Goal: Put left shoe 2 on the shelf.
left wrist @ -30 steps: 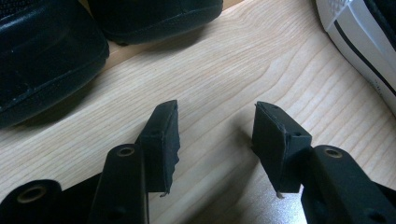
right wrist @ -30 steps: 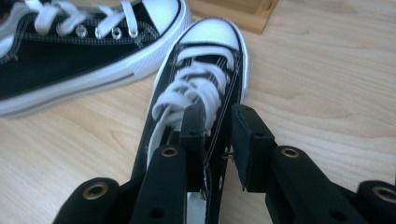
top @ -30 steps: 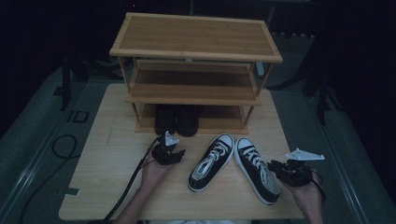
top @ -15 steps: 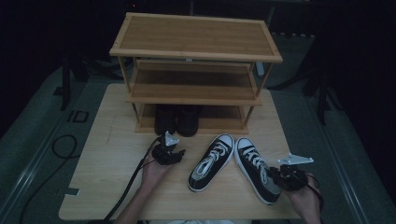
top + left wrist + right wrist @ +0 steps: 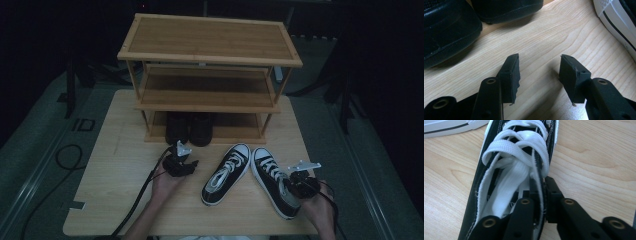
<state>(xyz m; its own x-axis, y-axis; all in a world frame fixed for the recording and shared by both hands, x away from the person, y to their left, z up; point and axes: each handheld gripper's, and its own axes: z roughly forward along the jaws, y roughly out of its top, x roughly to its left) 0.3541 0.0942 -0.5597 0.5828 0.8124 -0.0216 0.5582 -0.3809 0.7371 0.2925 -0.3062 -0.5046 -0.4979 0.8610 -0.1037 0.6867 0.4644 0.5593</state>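
Note:
Two black-and-white lace-up sneakers lie on the wooden table, toes toward the rack. My right gripper is at the right sneaker, near its heel. Seen in the right gripper view, this gripper has just been closing, and its jaws now pinch the right sneaker's side wall, one jaw inside the opening and one outside. My left gripper hovers over bare wood left of the left sneaker. It stands open with nothing between its jaws.
A three-tier bamboo shoe rack stands at the back of the table. A pair of black shoes sits on its bottom shelf, just ahead of my left gripper. Cables trail off the table's left side.
My right gripper has dropped and slid left onto the right sneaker's heel end and shut on its side wall. The left gripper and both sneakers have stayed put.

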